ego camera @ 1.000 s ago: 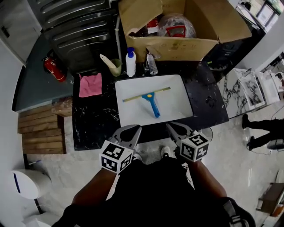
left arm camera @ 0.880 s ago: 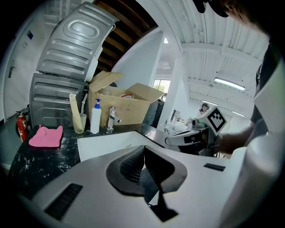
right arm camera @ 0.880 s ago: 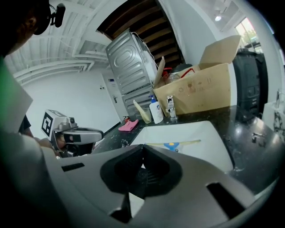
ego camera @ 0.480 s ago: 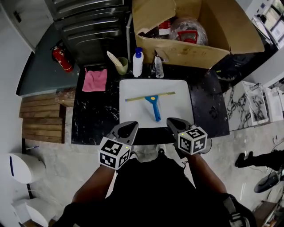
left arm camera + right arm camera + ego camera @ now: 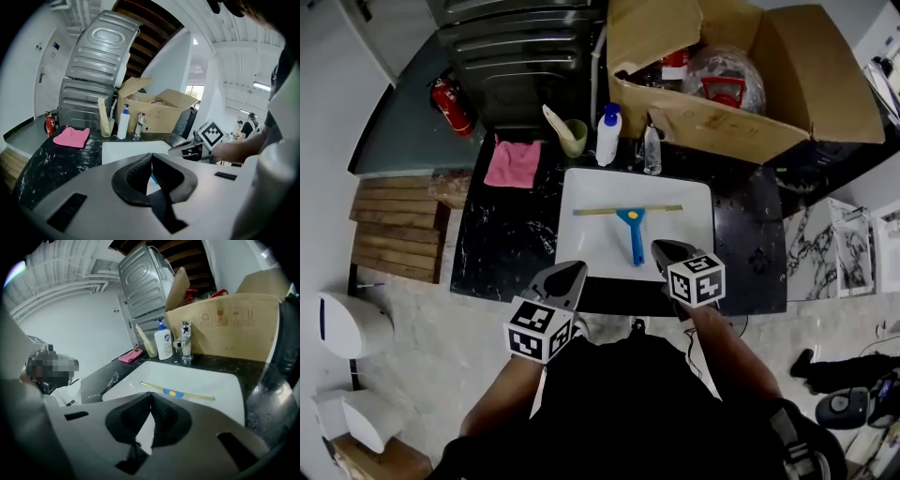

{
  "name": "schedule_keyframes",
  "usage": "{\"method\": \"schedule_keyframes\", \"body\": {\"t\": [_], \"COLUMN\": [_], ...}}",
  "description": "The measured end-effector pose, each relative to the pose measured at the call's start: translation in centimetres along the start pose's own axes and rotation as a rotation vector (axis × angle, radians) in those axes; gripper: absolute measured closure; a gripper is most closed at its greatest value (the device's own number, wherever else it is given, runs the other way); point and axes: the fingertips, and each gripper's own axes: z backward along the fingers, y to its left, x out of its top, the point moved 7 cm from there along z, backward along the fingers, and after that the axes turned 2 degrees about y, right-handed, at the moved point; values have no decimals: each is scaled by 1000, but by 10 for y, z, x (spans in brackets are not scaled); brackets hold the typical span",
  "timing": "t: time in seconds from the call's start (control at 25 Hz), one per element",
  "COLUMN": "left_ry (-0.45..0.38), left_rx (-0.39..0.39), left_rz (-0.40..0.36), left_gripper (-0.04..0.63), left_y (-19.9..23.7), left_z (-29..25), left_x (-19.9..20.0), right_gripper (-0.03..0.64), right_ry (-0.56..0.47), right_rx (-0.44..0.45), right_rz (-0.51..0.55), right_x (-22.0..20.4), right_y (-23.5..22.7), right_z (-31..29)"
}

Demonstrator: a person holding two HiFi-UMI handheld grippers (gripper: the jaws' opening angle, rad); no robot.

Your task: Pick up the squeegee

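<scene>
My right gripper [image 5: 662, 249] has its jaws fully together with nothing between them; its tip is over the near rim of the sink, just right of the squeegee's handle end in the head view. My left gripper [image 5: 572, 273] is also closed tip to tip and empty, at the near left corner of the sink, farther from the squeegee.

A ribbed metal appliance [image 5: 525, 42] is at the back. A big open cardboard box [image 5: 750, 122] with stuff inside sits on the back right of the counter. The black marbled counter [image 5: 502, 248] runs left to right. A white rectangular sink [image 5: 591, 253] is set in its middle.

The squeegee [image 5: 633, 225] lies flat in the sink, with the long yellowish blade across the far side and the blue handle pointing toward me.

A pink cloth [image 5: 513, 162] is on the counter left of the sink. A red fire extinguisher [image 5: 450, 101] is far left. A white soap bottle [image 5: 608, 136] with a blue pump stands behind the sink. A green cup [image 5: 574, 138] holding a pale stick is beside the bottle, and the chrome faucet [image 5: 652, 145] is at the back rim.
</scene>
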Motion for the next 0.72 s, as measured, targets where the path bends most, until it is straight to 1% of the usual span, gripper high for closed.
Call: {"method": "schedule_keyframes", "body": {"t": [0.08,0.16,0.52,0.72], "left_ry": [-5,-10,-29,-29], "left_rx": [25,47,128,167], "left_rz": [12,21,61,70], "left_gripper": [578,578,578,578], "left_y": [3,5,12,14], "left_z": [2,3,16,25], "left_x": [0,0,0,-3], "right_gripper": [605,587,555,549], "right_ry": [28,57,188,255], "right_rx": [14,18,0,-6], "right_rz": [-3,0,57,28], "right_x": [2,3,-8,-19], "right_y": [-7,-15,-39,-50], "right_z": [-13,-27,-82,-109]}}
